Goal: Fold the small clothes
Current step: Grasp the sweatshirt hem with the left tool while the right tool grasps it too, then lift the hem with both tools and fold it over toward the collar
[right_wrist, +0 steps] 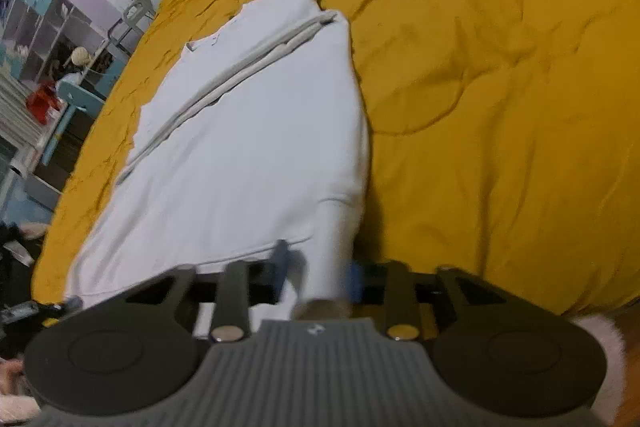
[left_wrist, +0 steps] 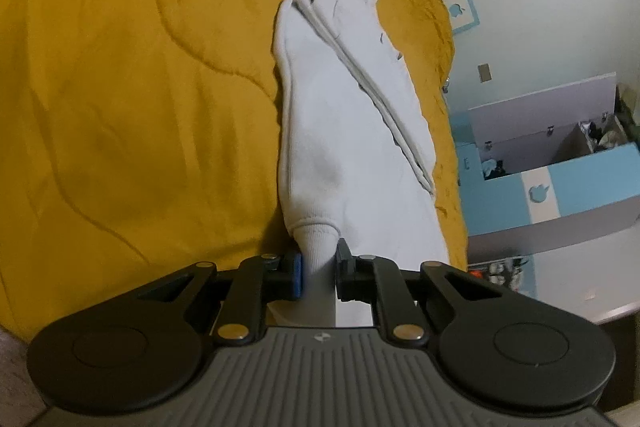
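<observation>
A white garment lies partly folded on a mustard-yellow bedspread, near the bed's edge. My left gripper is shut on a ribbed cuff of the garment, pinched between its jaws. In the right wrist view the same white garment stretches away from me over the bedspread, with folded seams running along its middle. My right gripper is shut on another end of the garment; this view is motion-blurred.
Past the bed's edge in the left wrist view stands an open blue and white storage box against a white wall. In the right wrist view, shelves and a red item stand beyond the bed's left edge.
</observation>
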Tool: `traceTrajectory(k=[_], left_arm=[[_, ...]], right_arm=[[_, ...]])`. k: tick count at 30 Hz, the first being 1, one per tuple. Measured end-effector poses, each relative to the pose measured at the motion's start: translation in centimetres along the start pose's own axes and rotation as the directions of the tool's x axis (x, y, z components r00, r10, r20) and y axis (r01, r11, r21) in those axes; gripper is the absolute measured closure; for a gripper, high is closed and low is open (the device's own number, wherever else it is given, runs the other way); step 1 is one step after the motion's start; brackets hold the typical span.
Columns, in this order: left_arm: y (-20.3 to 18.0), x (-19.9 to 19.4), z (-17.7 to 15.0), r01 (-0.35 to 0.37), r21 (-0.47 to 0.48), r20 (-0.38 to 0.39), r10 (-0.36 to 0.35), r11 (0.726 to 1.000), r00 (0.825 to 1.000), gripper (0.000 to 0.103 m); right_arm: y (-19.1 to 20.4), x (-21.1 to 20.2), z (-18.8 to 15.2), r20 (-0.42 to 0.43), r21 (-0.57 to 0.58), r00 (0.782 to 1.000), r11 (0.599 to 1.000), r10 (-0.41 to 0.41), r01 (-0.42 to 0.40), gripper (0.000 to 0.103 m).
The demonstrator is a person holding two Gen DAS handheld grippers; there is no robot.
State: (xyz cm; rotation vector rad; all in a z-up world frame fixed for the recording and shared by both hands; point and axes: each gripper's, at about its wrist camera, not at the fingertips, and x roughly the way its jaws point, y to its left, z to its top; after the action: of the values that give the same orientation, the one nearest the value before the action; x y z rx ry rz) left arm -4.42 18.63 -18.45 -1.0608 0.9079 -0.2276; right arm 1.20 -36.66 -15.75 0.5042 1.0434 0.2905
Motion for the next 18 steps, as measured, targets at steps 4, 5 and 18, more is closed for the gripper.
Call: traceTrajectory(k=[4, 5, 18], left_arm=[[-0.4, -0.4, -0.2, -0.017, 0.027, 0.001, 0.017, 0.999, 1.000, 0.088], [-0.5, -0.5, -0.2, -0.017, 0.033, -0.001, 0.017, 0.999, 1.000, 0.089], [-3.7, -1.0, 3.5, 0.129, 0.104, 0.120, -0.142, 0.986, 0.983, 0.091]], right_arm=[[0.2, 0.0, 0.1, -0.006, -0.022, 1.000, 1.000, 0.003, -0.003, 0.097], [0.1, -0.1, 0.1, -0.002, -0.015, 1.000, 1.000, 0.009, -0.009, 0.099], [0.7, -2.0, 4.0, 0.145, 0.165, 0.960, 0.951, 0.238, -0.261, 0.100]])
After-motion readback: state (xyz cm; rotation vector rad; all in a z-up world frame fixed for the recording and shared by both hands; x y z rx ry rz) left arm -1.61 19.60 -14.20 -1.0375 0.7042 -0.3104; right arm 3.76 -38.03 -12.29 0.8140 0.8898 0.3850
